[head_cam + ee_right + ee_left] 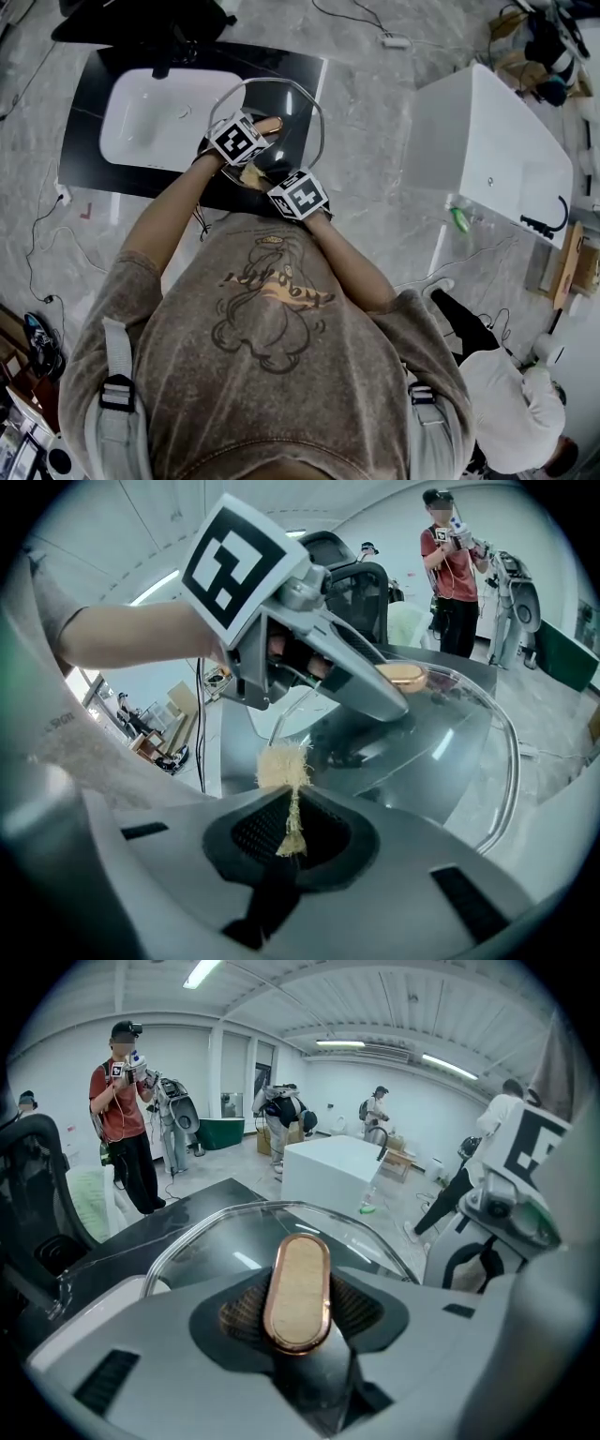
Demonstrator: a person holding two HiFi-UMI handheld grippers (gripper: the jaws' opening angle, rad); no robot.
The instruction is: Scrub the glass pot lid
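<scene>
The glass pot lid (305, 112) is held tilted above the black counter, just right of the sink. My left gripper (246, 142) is shut on the lid's handle (298, 1290), an oval wooden knob with a copper rim, and the glass lid (216, 1232) spreads out beyond the jaws. My right gripper (281, 185) sits close below it, shut on a tan fibrous scrubber (282, 766) whose frayed tuft sticks out toward the glass lid (450, 752). The right gripper view also shows the left gripper (375, 691) and the handle (401, 676).
A white sink basin (159, 117) is set in the black counter (80, 122). A white tub-like block (487, 141) stands at the right, with a green bottle (458, 219) beside it. A person (511, 403) crouches at lower right. Cables lie on the floor.
</scene>
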